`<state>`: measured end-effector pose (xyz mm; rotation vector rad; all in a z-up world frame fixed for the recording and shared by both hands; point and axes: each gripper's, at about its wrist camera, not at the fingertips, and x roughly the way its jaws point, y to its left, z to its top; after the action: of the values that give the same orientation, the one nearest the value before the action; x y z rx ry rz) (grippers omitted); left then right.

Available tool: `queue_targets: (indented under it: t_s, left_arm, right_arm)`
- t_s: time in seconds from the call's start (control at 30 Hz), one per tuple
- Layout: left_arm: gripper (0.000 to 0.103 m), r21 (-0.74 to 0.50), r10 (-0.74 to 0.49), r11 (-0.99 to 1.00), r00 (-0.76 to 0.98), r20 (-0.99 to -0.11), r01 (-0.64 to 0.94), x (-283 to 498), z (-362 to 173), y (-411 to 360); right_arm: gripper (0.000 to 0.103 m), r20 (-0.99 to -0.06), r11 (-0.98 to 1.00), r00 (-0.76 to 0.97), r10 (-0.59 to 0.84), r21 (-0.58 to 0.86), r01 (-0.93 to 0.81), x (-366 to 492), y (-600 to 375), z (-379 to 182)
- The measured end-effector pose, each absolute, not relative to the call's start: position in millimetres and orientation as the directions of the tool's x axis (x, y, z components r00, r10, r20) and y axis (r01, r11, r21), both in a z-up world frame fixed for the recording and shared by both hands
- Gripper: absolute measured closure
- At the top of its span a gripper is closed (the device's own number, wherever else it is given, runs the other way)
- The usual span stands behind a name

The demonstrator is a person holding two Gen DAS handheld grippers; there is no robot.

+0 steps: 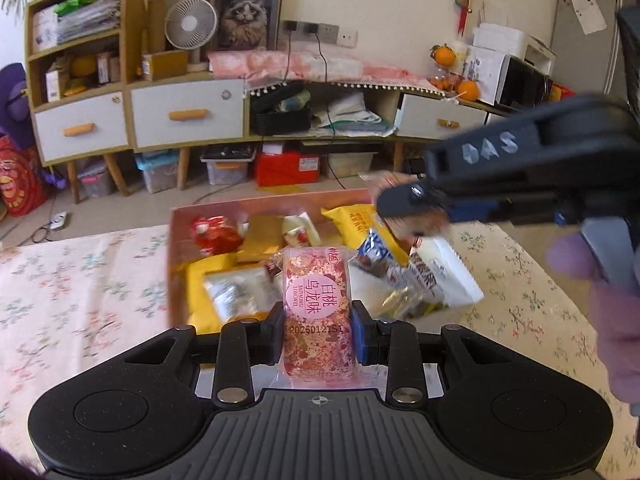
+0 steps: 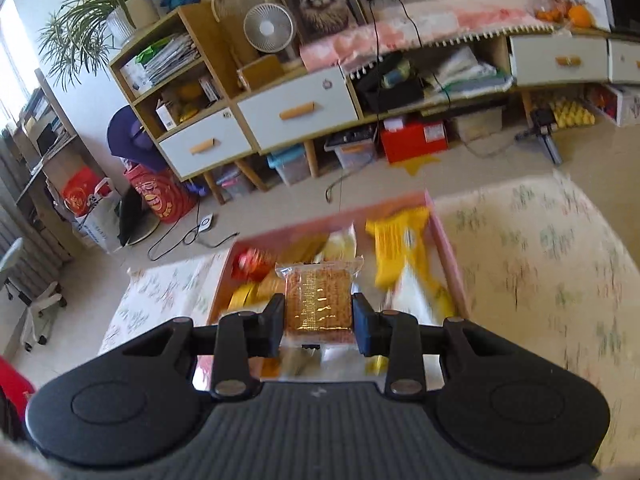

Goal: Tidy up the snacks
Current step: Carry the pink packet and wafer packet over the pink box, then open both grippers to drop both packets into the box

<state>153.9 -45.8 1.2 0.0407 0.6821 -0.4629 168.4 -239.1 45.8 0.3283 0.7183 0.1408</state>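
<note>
Both hands loaded right now. My left gripper (image 1: pixel 318 330) is clamped on a pink peach-oolong snack pack (image 1: pixel 318 312), pads pressing both long sides, pack standing upright betw. the jaws, above the near edge of the pink box (image 1: pixel 280 199). My right gripper (image 2: pixel 316 324) is clenched on a clear-wrapped golden-brown biscuit pack (image 2: pixel 319 300), also upright, pinched at both sides, hanging over the box (image 2: pixel 448 236).

From the left cam I see my right gripper (image 1: pixel 404 208) crossing in from the right, above the box's far right corner, w/ the biscuit pack only a blur in its jaws.

Where the job stands: the box on the floral tablecloth (image 1: pixel 80 280) is heaped, not sorted. A red wrapped snack (image 1: pixel 214 234) sits at the back left, a yellow bag (image 1: pixel 352 216) at the back, a white bag (image 1: pixel 444 276) spilling over the right rim, a silver-and-white pack (image 1: pixel 240 292) on a yellow one near the front left. All jumbled, overlapping, no rows or groups I can make out.

So my read: early to mid. Two items are lifted clear and neither is set down yet. No tidy pile shows on the cloth either side of the box in these views, so the destination is unclear to me. Most snacks remain in the heap, lots left to do.
</note>
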Motion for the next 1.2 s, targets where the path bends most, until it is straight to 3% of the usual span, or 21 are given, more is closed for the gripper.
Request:
queue_targets:
  t_s: [0.27,0.37,0.5,0.6,0.63,0.67,0.8,0.87,1.1,1.2]
  left_arm:
    - [0.073,-0.102,-0.405,0.888,0.657,-0.636,0.449,180,-20,-67]
    - [0.073,-0.111,-0.414,0.886,0.658,-0.63,0.451,185,-21,-67]
    - [0.071,-0.111,-0.415,0.886,0.66,-0.626,0.451,189,-23,-68]
    - [0.063,-0.103,-0.416,0.884,0.665,-0.62,0.457,187,-21,-69]
    - [0.052,-0.096,-0.415,0.883,0.67,-0.616,0.459,186,-20,-69]
    - [0.042,-0.088,-0.413,0.884,0.676,-0.611,0.459,184,-18,-70]
    - [0.03,-0.082,-0.428,0.875,0.683,-0.592,0.477,175,-9,-69]
    - [0.024,-0.073,-0.428,0.873,0.685,-0.59,0.483,169,-5,-69]
    - [0.011,-0.03,-0.399,0.877,0.69,-0.604,0.48,137,9,-60]
    - [0.008,-0.023,-0.382,0.884,0.695,-0.609,0.466,121,14,-54]
  right_arm:
    - [0.071,-0.655,0.953,0.723,0.218,0.302,-0.014,204,-243,33]
    - [0.077,-0.667,0.96,0.715,0.212,0.278,-0.025,207,-239,29]
    - [0.077,-0.676,0.959,0.705,0.216,0.282,-0.023,210,-238,28]
    - [0.075,-0.675,0.966,0.71,0.199,0.258,-0.025,210,-236,30]
    - [0.074,-0.672,0.967,0.715,0.196,0.255,-0.025,208,-236,32]
    - [0.069,-0.668,0.966,0.718,0.195,0.257,-0.024,208,-236,34]
    - [0.048,-0.651,0.966,0.736,0.189,0.258,-0.02,202,-239,43]
    - [0.043,-0.646,0.969,0.742,0.18,0.246,-0.021,197,-239,48]
    - [0.014,-0.632,0.977,0.762,0.144,0.215,-0.006,169,-246,64]
    - [0.009,-0.632,0.98,0.766,0.121,0.198,0.008,154,-250,69]
